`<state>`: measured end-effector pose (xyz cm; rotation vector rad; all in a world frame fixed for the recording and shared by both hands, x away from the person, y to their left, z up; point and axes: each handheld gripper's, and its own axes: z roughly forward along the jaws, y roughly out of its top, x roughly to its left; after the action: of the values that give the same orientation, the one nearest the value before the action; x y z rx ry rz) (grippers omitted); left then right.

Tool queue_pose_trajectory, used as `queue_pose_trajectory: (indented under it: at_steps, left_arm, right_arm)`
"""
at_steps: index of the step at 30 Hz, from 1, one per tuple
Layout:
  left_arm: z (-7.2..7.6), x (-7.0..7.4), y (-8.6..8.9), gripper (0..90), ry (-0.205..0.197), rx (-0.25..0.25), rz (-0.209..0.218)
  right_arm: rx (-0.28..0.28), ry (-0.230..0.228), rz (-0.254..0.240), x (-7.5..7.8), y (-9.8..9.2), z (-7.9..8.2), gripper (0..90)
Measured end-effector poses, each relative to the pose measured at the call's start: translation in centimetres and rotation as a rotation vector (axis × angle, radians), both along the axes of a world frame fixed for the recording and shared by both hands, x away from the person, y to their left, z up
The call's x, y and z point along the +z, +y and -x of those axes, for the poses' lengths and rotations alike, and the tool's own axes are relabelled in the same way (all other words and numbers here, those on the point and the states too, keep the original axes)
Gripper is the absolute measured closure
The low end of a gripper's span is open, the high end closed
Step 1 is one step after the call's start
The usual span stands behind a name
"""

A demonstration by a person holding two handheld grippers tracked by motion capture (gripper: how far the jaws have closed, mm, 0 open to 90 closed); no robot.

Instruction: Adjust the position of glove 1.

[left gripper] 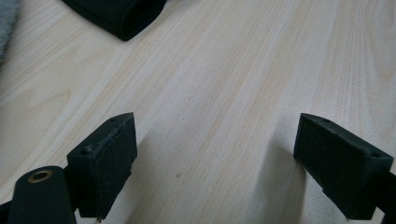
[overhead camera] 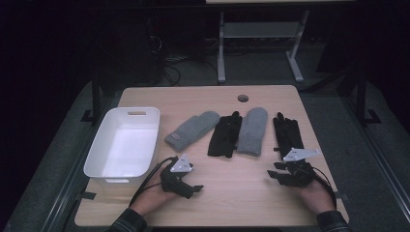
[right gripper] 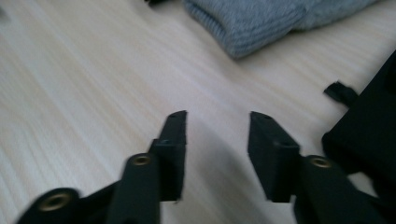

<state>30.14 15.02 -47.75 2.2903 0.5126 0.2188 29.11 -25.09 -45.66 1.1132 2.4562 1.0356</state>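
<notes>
Ahead of right claw: black glove just beside, grey mitten beyond | right claw part spread, left claw wide, both empty | risk: snagging 2 items together, or only a fingertip, dropping short of white bin.

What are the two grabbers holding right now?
Nothing. The left gripper and the right gripper both stand open over bare table, with the gloves and mittens lying untouched.
</notes>
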Motion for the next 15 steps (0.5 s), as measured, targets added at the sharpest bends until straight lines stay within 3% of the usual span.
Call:
queue_pose_trajectory:
  at_steps: [1, 4, 5, 6, 10, 15]
  left_arm:
    - [0.0, 0.0, 0.0, 12.5, 0.0, 0.0, 0.0]
    - [0.0, 0.0, 0.0, 12.5, 0.001, 0.0, 0.001]
    - [0.0, 0.0, 0.0, 12.5, 0.001, 0.001, 0.001]
    - [0.0, 0.0, 0.0, 12.5, 0.002, 0.001, 0.002]
    - [0.0, 0.0, 0.0, 12.5, 0.006, 0.001, 0.002]
    - [0.0, 0.0, 0.0, 12.5, 0.006, 0.001, 0.0]
  right_arm:
    - [0.003, 0.009, -0.008, 0.5, 0.3, -0.5, 70.2]
    - [0.007, 0.014, -0.011, 0.8, 0.5, -0.9, 76.6]
    - [0.021, 0.015, 0.018, 1.1, 0.8, -1.4, 83.3]
    - [0.023, 0.01, 0.017, 1.2, 0.9, -1.6, 86.0]
    - [0.028, 0.017, 0.005, 1.7, 1.1, -2.3, 89.8]
    - [0.037, -0.01, -0.019, 2.6, 1.8, -4.1, 89.9]
